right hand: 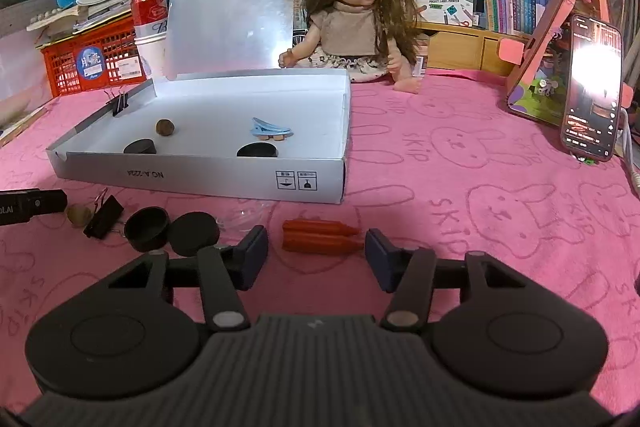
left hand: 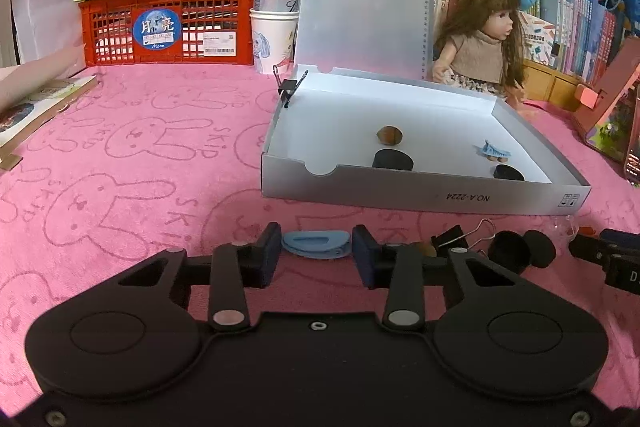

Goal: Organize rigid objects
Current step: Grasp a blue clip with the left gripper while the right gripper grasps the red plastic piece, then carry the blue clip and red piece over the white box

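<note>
While angled down over the cloth (left hand: 120, 163), left gripper (left hand: 316, 251) pinching blue clip (left hand: 314, 244)

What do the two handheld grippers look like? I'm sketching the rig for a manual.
The left gripper and right gripper match: matte black bodies with two round raised discs, black linkage arms on silver pivot pins, and dark blue rectangular finger pads. The right body is ribbed; the left is smooth. No cables or sleeves show.

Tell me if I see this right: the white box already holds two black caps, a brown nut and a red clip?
Not quite: the clip in the white box is light blue, not red, as the right wrist view shows. The two black caps and the brown nut are there.
</note>
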